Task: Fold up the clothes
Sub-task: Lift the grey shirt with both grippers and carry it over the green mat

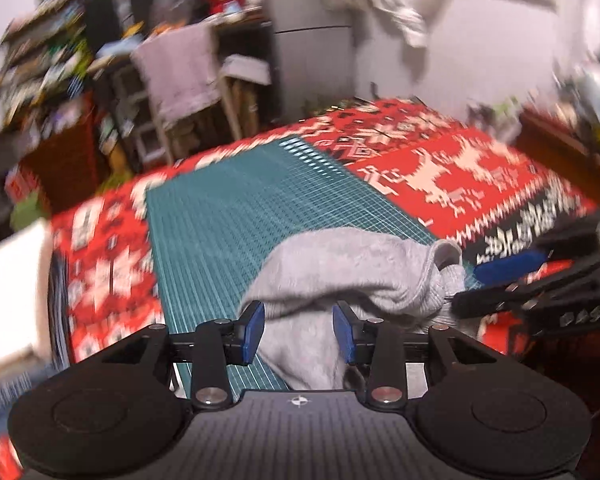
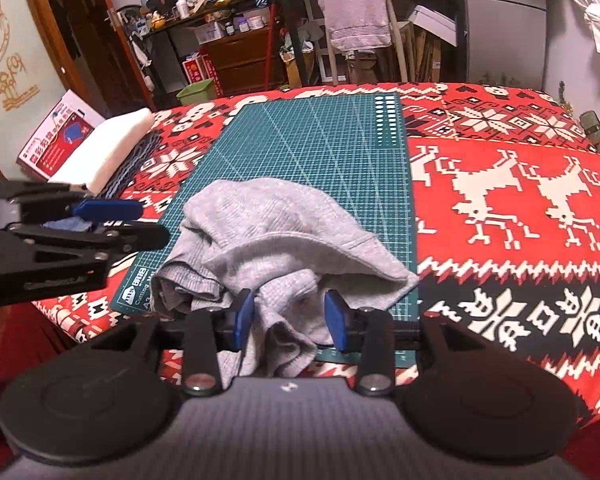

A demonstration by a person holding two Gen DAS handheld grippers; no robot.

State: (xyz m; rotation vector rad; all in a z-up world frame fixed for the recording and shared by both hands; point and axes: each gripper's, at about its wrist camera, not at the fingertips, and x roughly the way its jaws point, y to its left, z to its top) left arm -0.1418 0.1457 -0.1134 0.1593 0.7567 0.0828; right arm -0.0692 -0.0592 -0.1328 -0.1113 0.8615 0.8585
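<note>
A red patterned cloth is covering the table, bearing a green mat and a white block.

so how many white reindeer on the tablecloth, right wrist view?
2 whole ones, side by side on the red tablecloth right of the green cutting mat: one nearer the mat, one further right. A partial white figure sits at the mat's edge, possibly another.

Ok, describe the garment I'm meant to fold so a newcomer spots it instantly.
Find the red patterned blanket, then the green cutting mat lying on it. At the mat's near end sits a crumpled grey garment, the only plain grey, rumpled thing on the mat.
</note>
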